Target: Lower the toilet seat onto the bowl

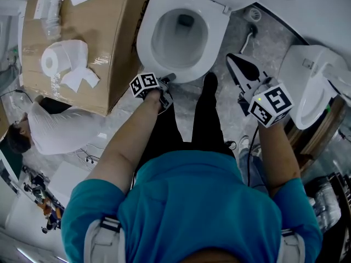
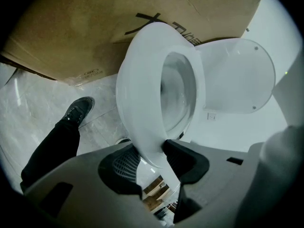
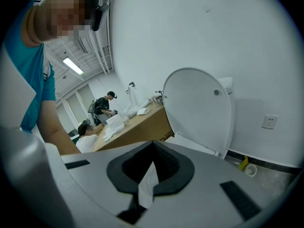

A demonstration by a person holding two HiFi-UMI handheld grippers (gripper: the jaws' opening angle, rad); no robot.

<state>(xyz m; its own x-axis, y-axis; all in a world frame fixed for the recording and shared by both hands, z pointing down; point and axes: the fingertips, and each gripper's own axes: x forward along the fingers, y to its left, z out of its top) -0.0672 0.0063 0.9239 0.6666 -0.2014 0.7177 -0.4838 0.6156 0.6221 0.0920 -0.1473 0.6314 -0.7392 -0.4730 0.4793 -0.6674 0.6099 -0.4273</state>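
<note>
the left gripper [image 2: 149, 150] seemingly clamps the toilet seat [image 2: 137, 80] between its jaws.

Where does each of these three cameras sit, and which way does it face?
Head view: on the person's head, looking steeply down at the white plastic toilet seat; teal shirt, both forearms, black trousers show.
Left gripper view: on the left gripper, facing along the seat toward the raised white lid; trouser leg, black shoe show.
Right gripper view: on the right gripper, facing the lid; forearm, teal sleeve show.
Shared: both gripper views see lid and brown cardboard box.
</note>
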